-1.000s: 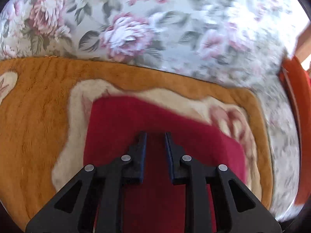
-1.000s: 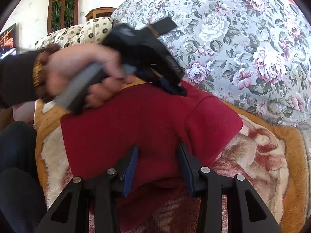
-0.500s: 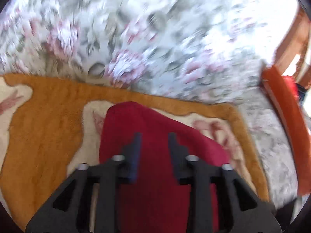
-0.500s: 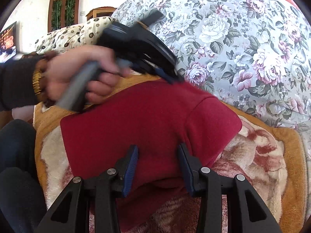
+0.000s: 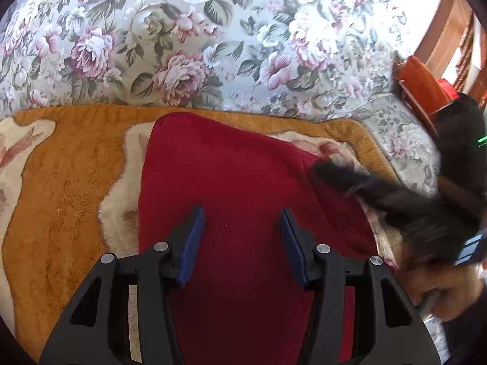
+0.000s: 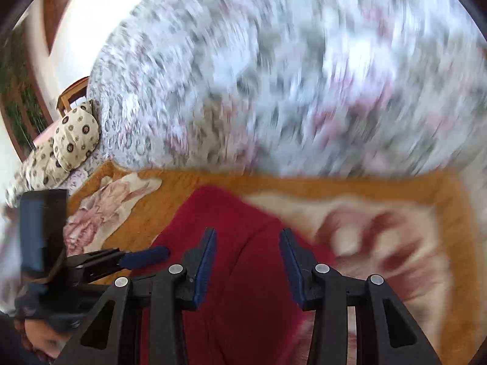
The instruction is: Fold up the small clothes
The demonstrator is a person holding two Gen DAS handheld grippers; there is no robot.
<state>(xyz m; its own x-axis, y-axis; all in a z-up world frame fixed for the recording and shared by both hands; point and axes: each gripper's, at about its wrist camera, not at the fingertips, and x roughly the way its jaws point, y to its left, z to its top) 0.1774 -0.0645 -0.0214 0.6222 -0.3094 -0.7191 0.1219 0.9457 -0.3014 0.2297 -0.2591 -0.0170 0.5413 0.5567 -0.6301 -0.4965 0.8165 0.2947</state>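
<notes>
A dark red garment (image 5: 231, 182) lies folded flat on an orange and cream floral blanket (image 5: 64, 182). My left gripper (image 5: 242, 213) is open and empty just above the garment's middle. My right gripper (image 6: 247, 234) is open and empty above the garment (image 6: 243, 273) near its right part. In the left wrist view the right gripper (image 5: 344, 179) shows blurred at the garment's right edge. In the right wrist view the left gripper (image 6: 146, 257) shows at the left, held in a hand.
A sofa back with grey floral fabric (image 5: 213, 36) rises right behind the blanket. A spotted cushion (image 6: 76, 137) lies far left. An orange-red object (image 5: 423, 88) sits at the right end of the sofa. The blanket's edge (image 6: 334, 179) runs along the sofa back.
My left gripper has opened wide and pulled back above the garment. My right gripper has swung left and turned fast, so its view is blurred. The garment lies still.
</notes>
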